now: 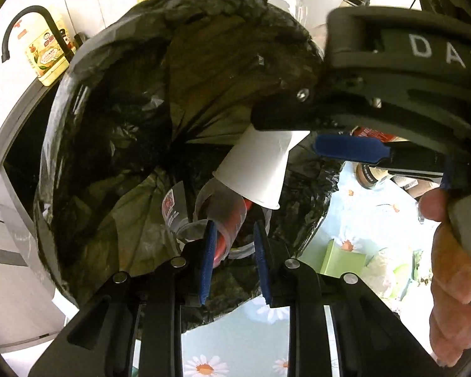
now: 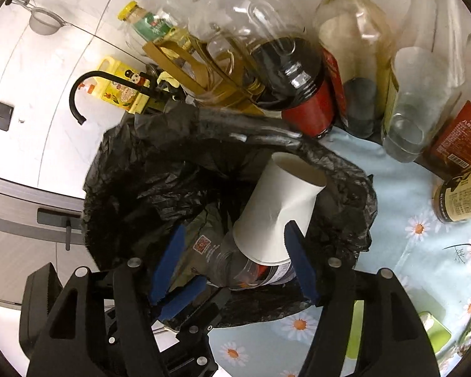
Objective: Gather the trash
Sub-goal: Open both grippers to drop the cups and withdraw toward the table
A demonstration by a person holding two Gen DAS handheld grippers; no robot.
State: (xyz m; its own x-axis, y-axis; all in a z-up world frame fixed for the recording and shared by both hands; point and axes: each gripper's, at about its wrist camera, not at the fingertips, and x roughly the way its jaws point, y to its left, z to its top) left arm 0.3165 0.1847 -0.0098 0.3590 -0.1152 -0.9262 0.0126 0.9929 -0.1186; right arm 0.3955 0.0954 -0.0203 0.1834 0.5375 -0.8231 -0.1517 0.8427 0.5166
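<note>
**Desk:** What were your grippers doing?

**Photographer:** Your right gripper (image 2: 234,227) hung with its fingers spread wide over the mouth of the black trash bag (image 2: 135,182). A white paper cup (image 2: 276,210) stood between them, base down. It lay close against the right-hand blue pad (image 2: 298,260) and well clear of the other.

**Desk:** And the left?

**Photographer:** Your left gripper (image 1: 234,224) sat at the bag's near rim with a gap between its blue pads (image 1: 208,260). I could not tell whether it pinched the rim or only straddled it.

**Desk:** Where was the trash?

**Photographer:** The cup was tilted inside the bag's opening, its base touching a clear plastic bottle (image 2: 235,267) that lay in the bag. From the left wrist view, your right hand (image 1: 452,282) was on the right gripper's handle.

**Desk:** And around the bag?

**Photographer:** It sat on a bench (image 2: 408,251) covered in a pale daisy-print cloth. Just behind it stood a crowd of bottles, among them a dark sauce bottle (image 2: 292,72) with a red label. A black faucet (image 2: 88,84) and a yellow carton (image 2: 119,91) stood to the left.
</note>
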